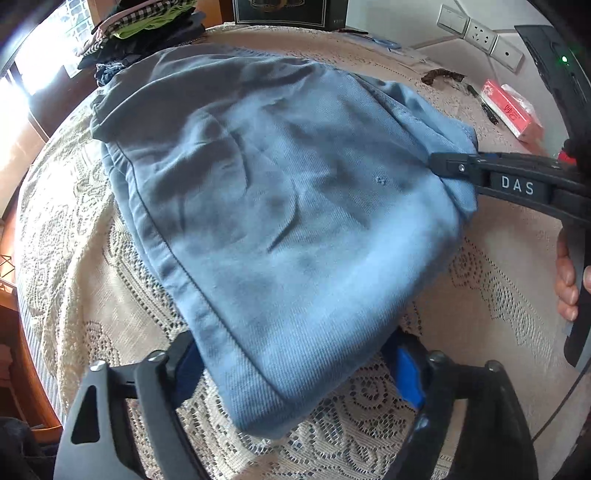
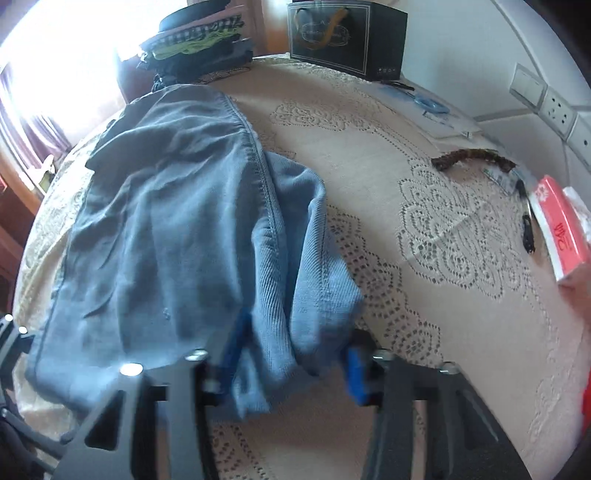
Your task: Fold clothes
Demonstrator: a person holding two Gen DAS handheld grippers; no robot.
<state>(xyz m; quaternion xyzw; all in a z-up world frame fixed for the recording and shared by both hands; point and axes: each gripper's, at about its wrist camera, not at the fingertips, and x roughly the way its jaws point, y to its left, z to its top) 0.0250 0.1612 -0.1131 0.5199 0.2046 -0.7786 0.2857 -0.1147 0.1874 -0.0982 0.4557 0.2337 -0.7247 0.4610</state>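
Left wrist view shows the blue garment (image 1: 280, 221) — trousers or shorts by the stitched seam, I cannot tell which — lying folded into a thick, multi-layer bundle in the middle of the lace tablecloth (image 1: 92, 295). Left of the garment and behind it sits a pile of other clothes (image 1: 144, 33), apparently done or waiting. At the garment's near corner the left gripper (image 1: 295, 373) has its jaws apart, the cloth lying between them and not pinched. At the garment's right edge the right gripper (image 2: 291, 365) is also spread, straddling a bunched fold that the pads do not seem to clamp, though blur leaves this uncertain. Further right lies a red box (image 1: 511, 109). Judging from this, the main folds are made — probably one last fold or squaring-up and moving it to the pile remain.
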